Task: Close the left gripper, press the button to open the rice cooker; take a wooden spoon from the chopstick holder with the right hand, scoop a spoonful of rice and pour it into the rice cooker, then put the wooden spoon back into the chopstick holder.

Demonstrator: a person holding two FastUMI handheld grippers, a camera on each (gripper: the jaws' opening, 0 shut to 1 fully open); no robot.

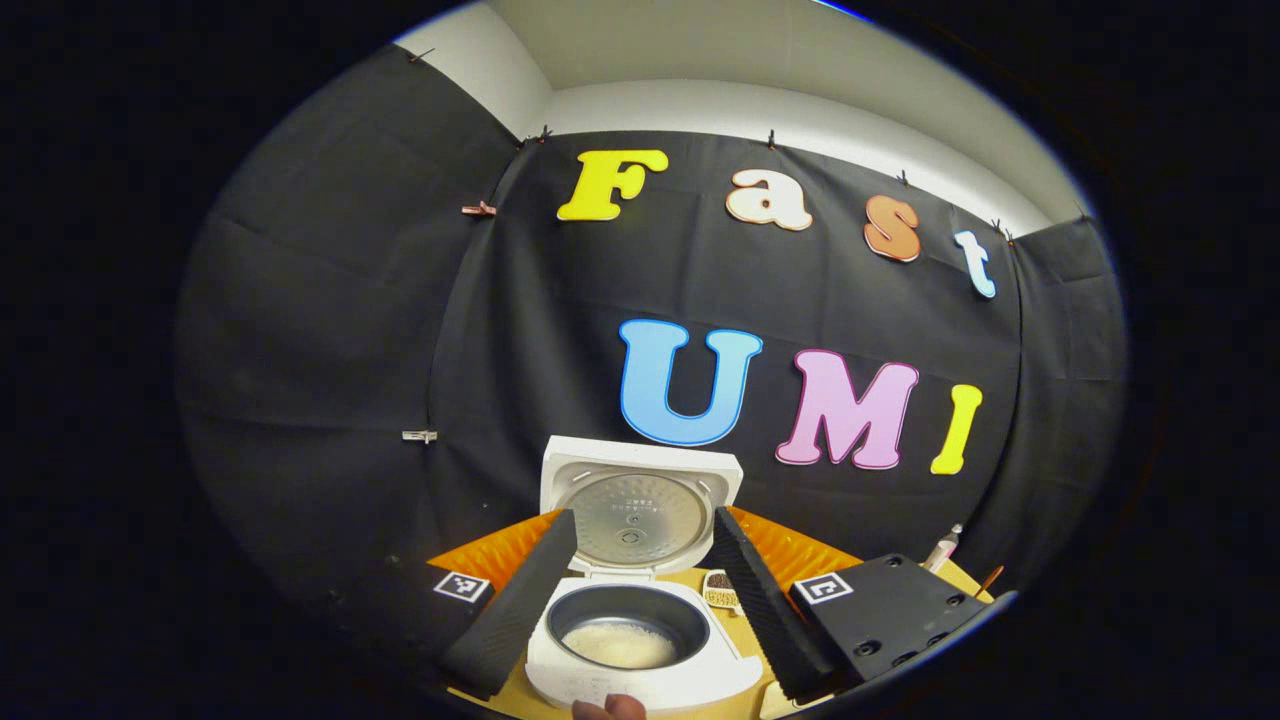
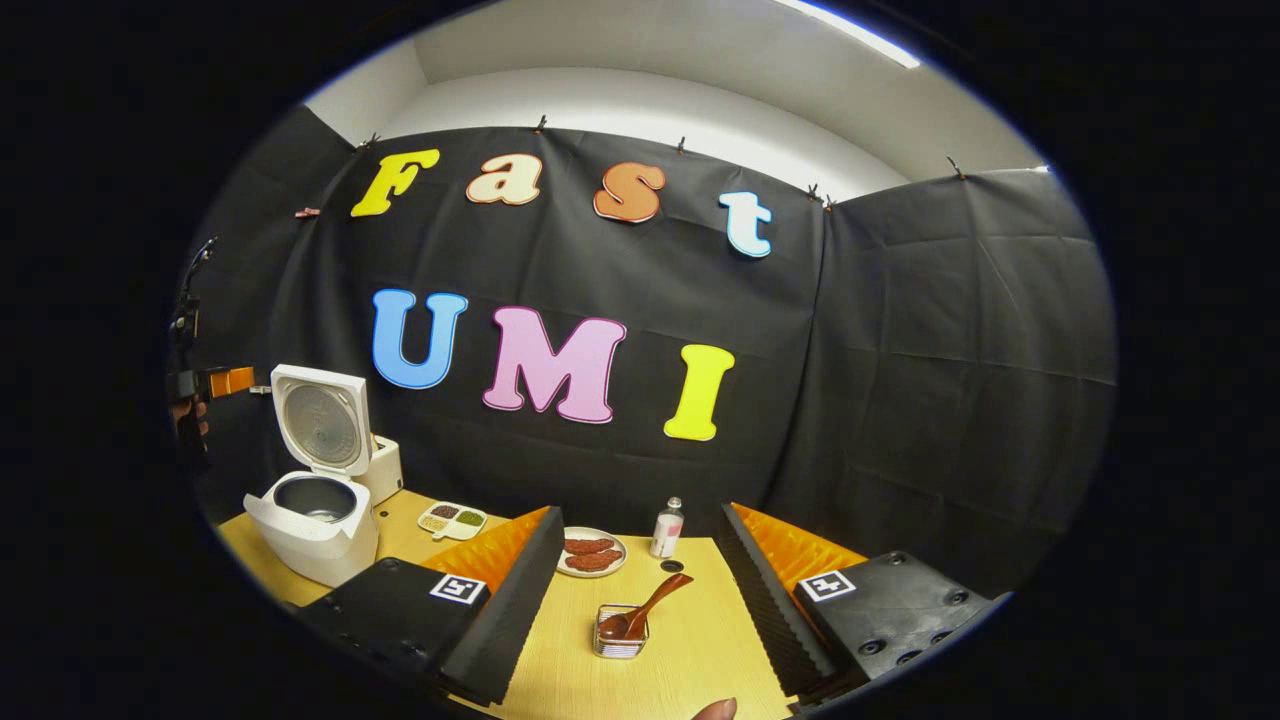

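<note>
Cooker: rice cooker (image 1: 640, 640) lid up, rice inside.
Grippers: left gripper (image 1: 640, 600) and right gripper (image 2: 640, 610) both spread.
Next: I'd pinch the wooden spoon (image 2: 645, 607) handle above the holder (image 2: 621, 632).

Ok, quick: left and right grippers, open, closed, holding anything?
Left gripper: open, empty, rice cooker ahead.
Right gripper: open, empty, wooden spoon ahead.

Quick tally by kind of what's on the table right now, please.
Rice cooker, lid up: 1
Divided dish of grains: 1
Plate with food: 1
Small bottle: 1
Chopstick holder: 1
Wooden spoon, in the holder: 1
Total: 6
</note>
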